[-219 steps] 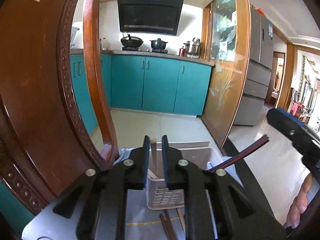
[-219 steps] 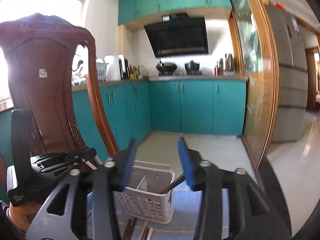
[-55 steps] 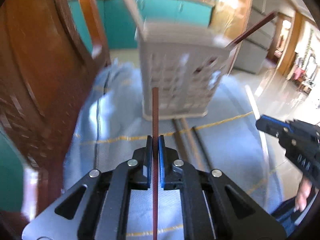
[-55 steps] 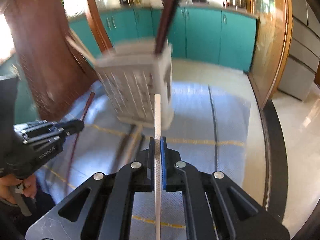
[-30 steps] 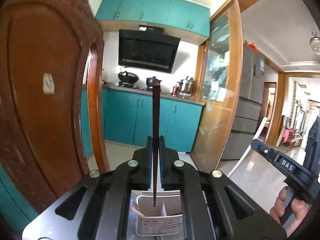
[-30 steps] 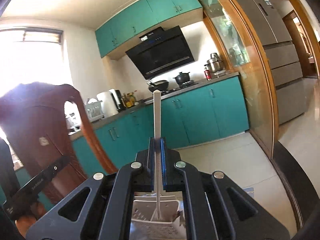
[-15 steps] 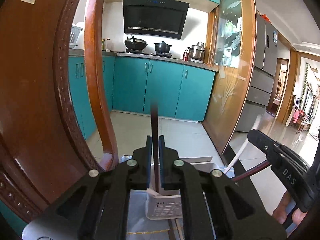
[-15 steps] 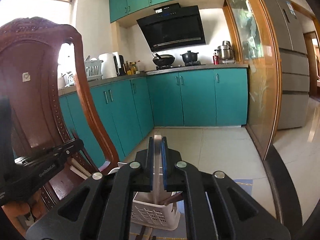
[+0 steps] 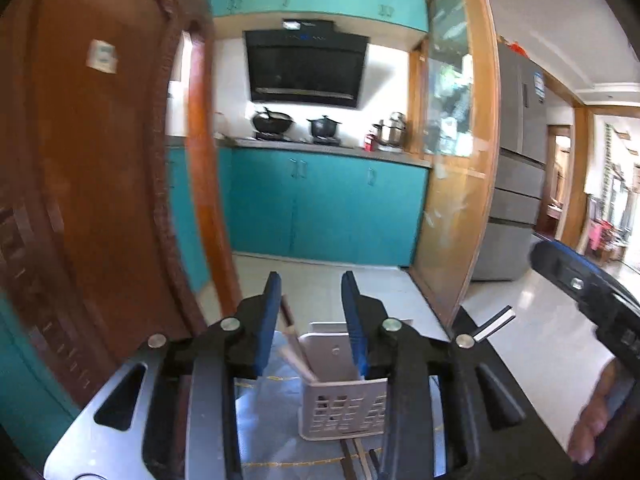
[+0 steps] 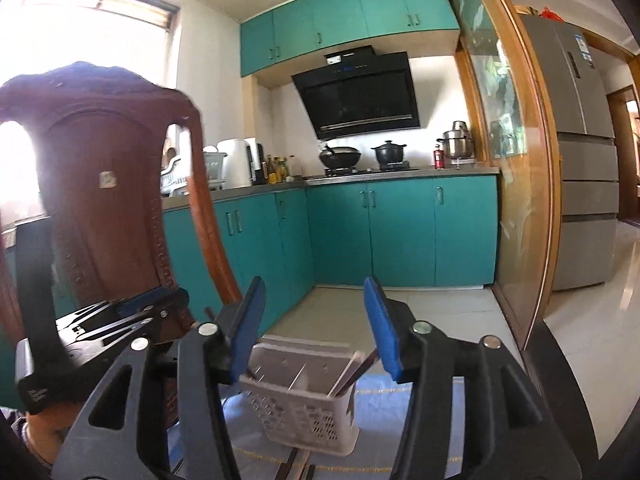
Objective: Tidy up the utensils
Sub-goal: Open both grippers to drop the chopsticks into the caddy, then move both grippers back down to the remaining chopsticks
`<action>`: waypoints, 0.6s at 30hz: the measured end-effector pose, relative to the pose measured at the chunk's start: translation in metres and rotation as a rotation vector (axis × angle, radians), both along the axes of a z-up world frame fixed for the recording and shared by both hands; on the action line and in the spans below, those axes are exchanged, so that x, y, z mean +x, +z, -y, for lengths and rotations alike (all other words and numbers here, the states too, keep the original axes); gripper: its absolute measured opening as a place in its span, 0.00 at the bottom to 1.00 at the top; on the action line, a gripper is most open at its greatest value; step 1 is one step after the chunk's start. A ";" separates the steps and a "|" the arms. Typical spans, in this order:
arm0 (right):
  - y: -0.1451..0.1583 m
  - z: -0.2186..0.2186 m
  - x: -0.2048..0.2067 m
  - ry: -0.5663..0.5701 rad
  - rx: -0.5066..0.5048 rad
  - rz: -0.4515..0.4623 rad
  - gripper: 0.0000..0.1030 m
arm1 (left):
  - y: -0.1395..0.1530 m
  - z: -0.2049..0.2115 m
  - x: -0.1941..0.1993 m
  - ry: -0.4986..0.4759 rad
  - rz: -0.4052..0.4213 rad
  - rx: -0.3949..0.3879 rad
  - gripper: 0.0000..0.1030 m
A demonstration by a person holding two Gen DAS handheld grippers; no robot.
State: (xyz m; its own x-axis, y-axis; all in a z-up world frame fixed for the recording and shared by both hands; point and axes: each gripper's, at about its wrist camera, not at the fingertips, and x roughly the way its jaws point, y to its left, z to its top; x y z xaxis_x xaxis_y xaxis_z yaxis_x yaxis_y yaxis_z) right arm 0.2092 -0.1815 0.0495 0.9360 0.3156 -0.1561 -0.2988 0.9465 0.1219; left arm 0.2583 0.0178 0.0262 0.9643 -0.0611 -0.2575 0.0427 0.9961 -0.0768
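A white slotted utensil basket (image 9: 344, 404) stands on a pale blue cloth (image 9: 272, 412) just ahead of both grippers; it also shows in the right wrist view (image 10: 308, 400). Several chopsticks lean inside it (image 10: 352, 372). A white chopstick end (image 9: 494, 322) sticks out at its right. My left gripper (image 9: 310, 320) is open and empty above the basket. My right gripper (image 10: 314, 320) is open and empty above it too. More chopsticks (image 9: 358, 460) lie on the cloth in front of the basket.
A carved wooden chair back (image 9: 92, 184) stands close on the left, also in the right wrist view (image 10: 104, 208). Teal kitchen cabinets (image 9: 328, 208), a stove with pots, a glass door and a fridge (image 10: 584, 184) are beyond the table edge.
Both grippers opened and let go of their chopsticks, the left a dark one and the right a white one. Those chopsticks now stand in the basket.
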 end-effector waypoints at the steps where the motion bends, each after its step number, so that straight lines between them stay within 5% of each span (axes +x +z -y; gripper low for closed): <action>1: -0.006 -0.003 -0.008 0.022 -0.013 -0.002 0.51 | -0.004 0.000 -0.005 0.007 0.001 0.007 0.31; 6: -0.050 -0.018 -0.038 0.123 -0.126 -0.026 0.54 | -0.029 -0.004 -0.030 0.052 -0.014 0.062 0.34; 11: -0.139 -0.046 -0.017 0.162 -0.270 -0.400 0.54 | -0.060 -0.021 -0.035 0.062 -0.127 0.029 0.43; 14: -0.177 -0.063 -0.001 0.141 -0.365 -0.560 0.54 | -0.078 -0.031 -0.027 0.052 -0.223 -0.022 0.44; 18: -0.198 -0.063 0.017 0.106 -0.350 -0.673 0.54 | -0.092 -0.035 -0.019 0.040 -0.305 -0.037 0.49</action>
